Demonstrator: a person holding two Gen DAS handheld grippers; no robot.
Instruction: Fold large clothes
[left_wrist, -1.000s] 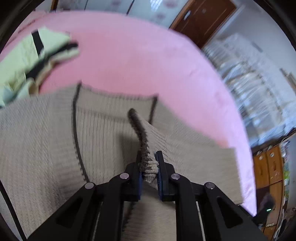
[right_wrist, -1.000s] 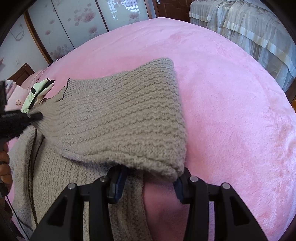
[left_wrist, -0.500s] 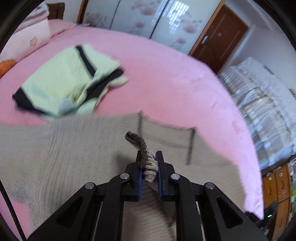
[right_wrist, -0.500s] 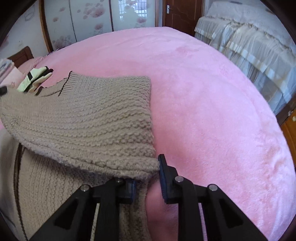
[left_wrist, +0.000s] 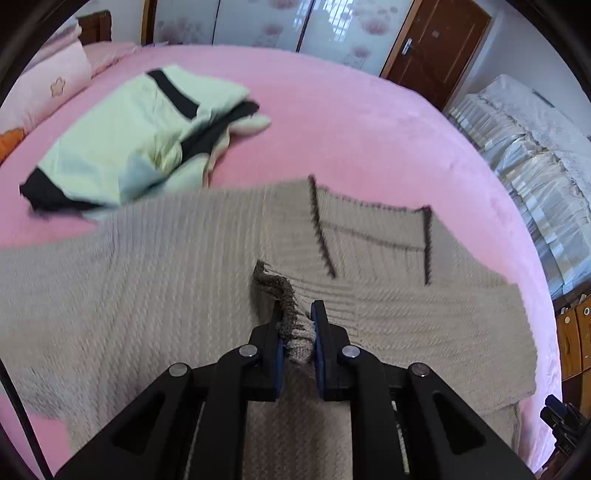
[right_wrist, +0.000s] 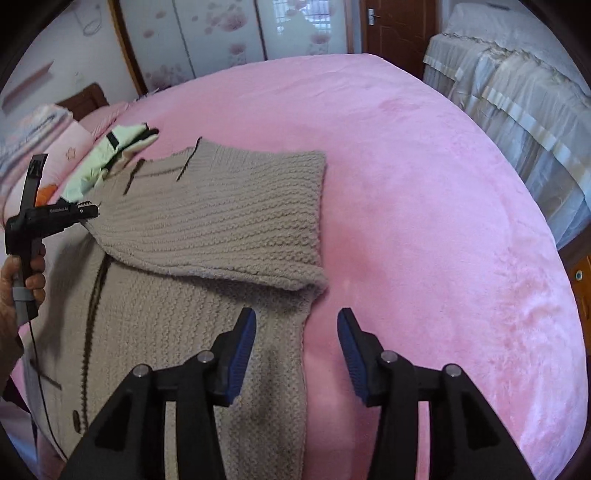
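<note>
Under both my grippers a pink plush bed (right_wrist: 424, 192) carries the beige knit cardigan (right_wrist: 207, 229), one sleeve folded across its body. My left gripper (left_wrist: 295, 325) pinches a bunched cuff (left_wrist: 286, 306); my right gripper (right_wrist: 297, 332) has just opened, its jaws apart over the cardigan's edge, nothing between them. Beyond my left gripper lie pale-green clothes (left_wrist: 140, 136), then floral sliding doors (left_wrist: 258, 18).

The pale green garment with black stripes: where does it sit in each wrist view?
Left wrist view: the pale green garment lies upper left on the pink bedspread, beyond the beige cardigan.
Right wrist view: small, at the left edge, past the cardigan's collar.
Shared landmark: the brown door.
</note>
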